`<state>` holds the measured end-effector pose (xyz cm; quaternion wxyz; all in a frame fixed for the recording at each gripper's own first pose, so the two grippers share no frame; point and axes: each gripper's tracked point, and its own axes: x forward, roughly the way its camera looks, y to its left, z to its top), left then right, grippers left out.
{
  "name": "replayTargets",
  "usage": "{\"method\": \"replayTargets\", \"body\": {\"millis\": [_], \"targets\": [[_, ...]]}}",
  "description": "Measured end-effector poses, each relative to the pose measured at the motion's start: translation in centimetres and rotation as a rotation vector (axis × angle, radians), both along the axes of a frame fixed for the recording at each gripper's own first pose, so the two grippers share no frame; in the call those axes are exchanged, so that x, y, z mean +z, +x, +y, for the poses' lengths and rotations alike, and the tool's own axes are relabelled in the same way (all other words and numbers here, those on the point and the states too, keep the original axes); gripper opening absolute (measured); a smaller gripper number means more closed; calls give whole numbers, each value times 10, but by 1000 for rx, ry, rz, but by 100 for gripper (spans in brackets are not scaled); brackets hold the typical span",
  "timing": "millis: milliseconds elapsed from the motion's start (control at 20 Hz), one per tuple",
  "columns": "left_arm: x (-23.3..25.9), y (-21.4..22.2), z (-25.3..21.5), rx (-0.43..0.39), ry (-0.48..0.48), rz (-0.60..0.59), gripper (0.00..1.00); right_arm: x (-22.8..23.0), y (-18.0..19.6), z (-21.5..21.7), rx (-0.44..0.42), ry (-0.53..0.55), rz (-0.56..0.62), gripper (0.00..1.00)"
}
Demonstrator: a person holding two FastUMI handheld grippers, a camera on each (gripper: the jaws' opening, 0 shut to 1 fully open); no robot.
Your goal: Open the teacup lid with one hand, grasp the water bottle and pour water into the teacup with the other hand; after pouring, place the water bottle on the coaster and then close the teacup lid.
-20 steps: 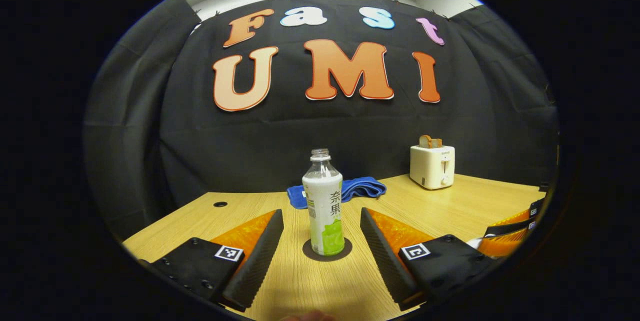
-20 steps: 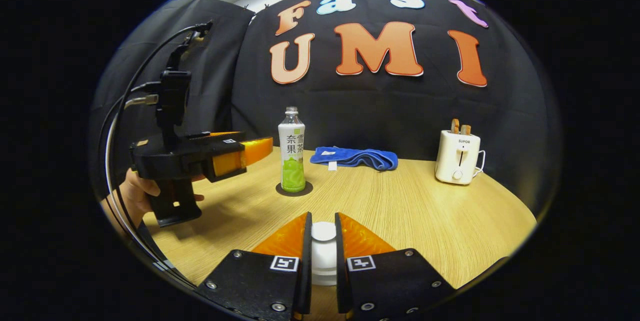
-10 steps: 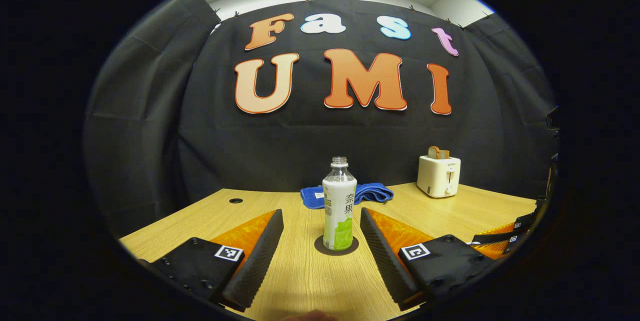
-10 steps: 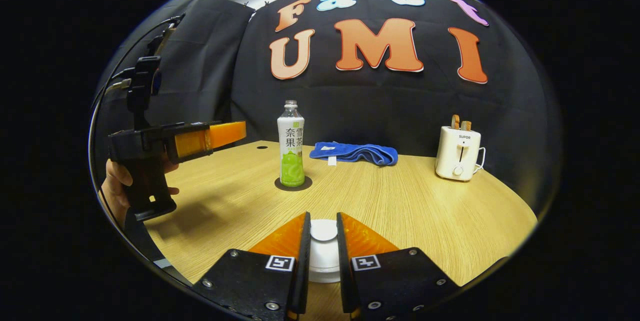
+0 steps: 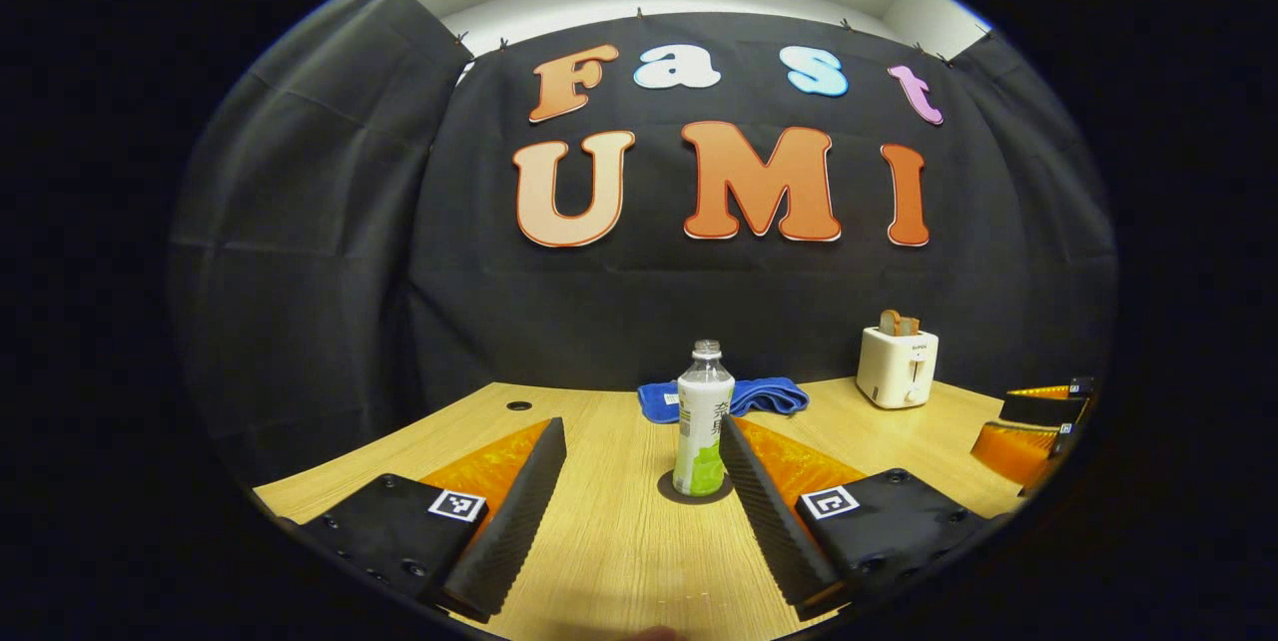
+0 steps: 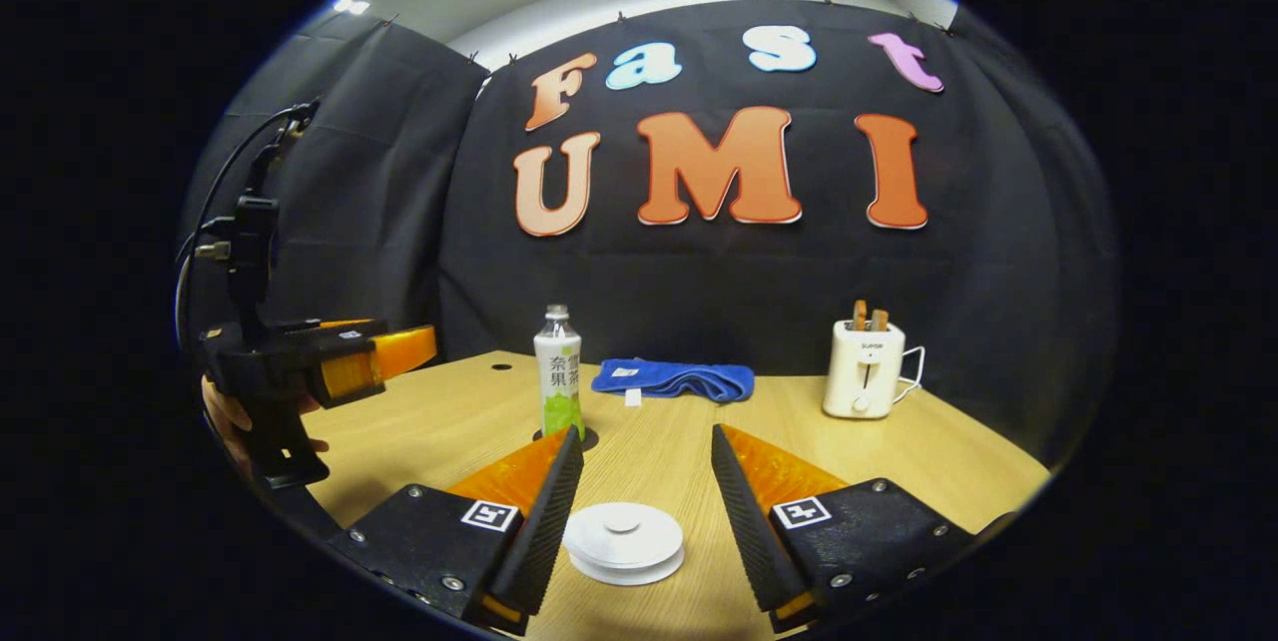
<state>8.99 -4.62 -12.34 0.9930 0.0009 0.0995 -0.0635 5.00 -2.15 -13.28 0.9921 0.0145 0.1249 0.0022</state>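
Bare table (image 6: 929, 461) lies at the lower right of the right gripper view. The bottle (image 6: 558, 385), blue cloth (image 6: 671, 378) and toaster (image 6: 864, 367) stand across the middle, by the wall.

Wooden table (image 5: 619, 561), black cloth wall (image 5: 329, 272).

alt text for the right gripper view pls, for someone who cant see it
The right gripper hangs open above a white lidded teacup on a wooden table. Farther back a water bottle stands on a dark coaster, with a blue cloth and a toaster; a hand holds the left gripper at left.
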Motion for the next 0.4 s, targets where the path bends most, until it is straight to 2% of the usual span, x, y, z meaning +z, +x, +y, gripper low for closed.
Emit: {"method": "replayTargets", "body": {"millis": [100, 250, 400], "targets": [[15, -13, 6, 26, 10, -19, 98, 23, -8, -5, -28, 6, -30, 79], [30, -35, 14, 63, 2, -5, 96, 55, -22, -14, -77, -20, -84, 80], [53, -53, 16, 54, -25, -33, 98, 71, -33, -6, -67, -11, -91, 80]]}}
